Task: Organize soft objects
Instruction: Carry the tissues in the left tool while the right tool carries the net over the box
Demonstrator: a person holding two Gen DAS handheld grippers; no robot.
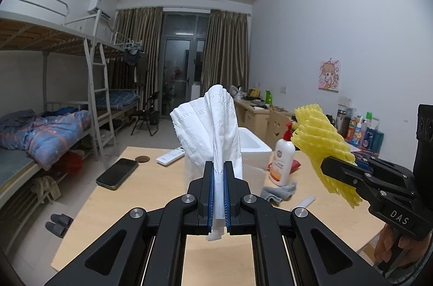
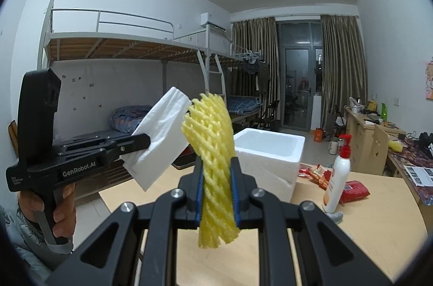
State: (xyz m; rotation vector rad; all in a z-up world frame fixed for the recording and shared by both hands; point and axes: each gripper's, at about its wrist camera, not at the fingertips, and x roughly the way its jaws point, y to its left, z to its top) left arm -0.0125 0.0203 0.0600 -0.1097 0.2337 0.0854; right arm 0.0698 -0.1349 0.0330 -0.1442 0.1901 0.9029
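Mid-task, we hold both soft items aloft: our left gripper (image 1: 219,172) is clamped tight on a white tissue (image 1: 208,121) at frame centre, while our right gripper (image 2: 216,169) pinches a yellow foam net (image 2: 209,134). The white foam box (image 2: 268,150), centre right on the table (image 2: 365,205), shows nothing inside; a grey sock (image 1: 278,191) lies beside the lotion bottle (image 1: 282,156), not yet collected.

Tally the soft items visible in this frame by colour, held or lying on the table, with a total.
White: 1, the tissue clamped in the left gripper.
Yellow: 1, the foam net clamped in the right gripper.
Grey: 1, the cloth lying on the table by the lotion bottle.
Total: 3
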